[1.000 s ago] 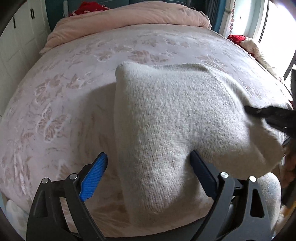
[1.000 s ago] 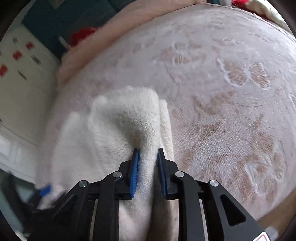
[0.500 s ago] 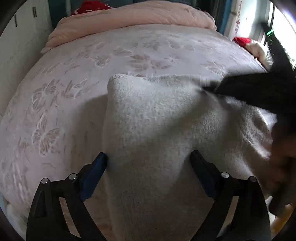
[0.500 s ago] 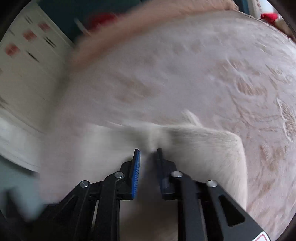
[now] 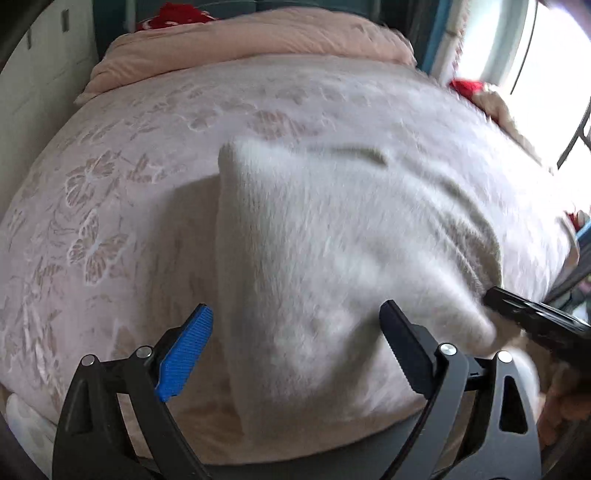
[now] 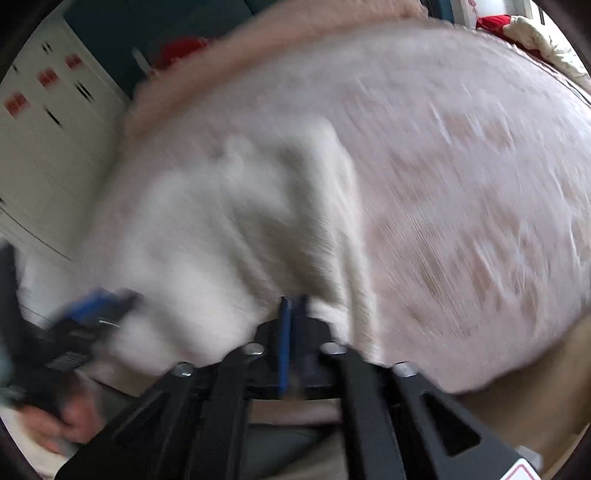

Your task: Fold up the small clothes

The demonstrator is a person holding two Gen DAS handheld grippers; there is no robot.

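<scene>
While your right gripper [image 6: 293, 306] pinches the near edge of the white sweater [image 5: 332, 258] on the bed [image 5: 110, 221], your left gripper [image 5: 295, 332] gapes wide around it. Pull fast and the fluffy knit could slip out.

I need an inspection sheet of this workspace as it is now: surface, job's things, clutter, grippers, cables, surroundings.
Surface: pink bedspread with butterfly pattern covering the bed.
Job's things: fluffy white knitted garment, lying near the bed's front edge.
Clutter: rolled pink duvet at the far end; red cloth behind it.
Grippers: left gripper open, jaws either side of the garment; right gripper shut on the garment's edge.
Cables: nothing seen.
Surroundings: white cabinet doors on the left; bright window on the right.
</scene>
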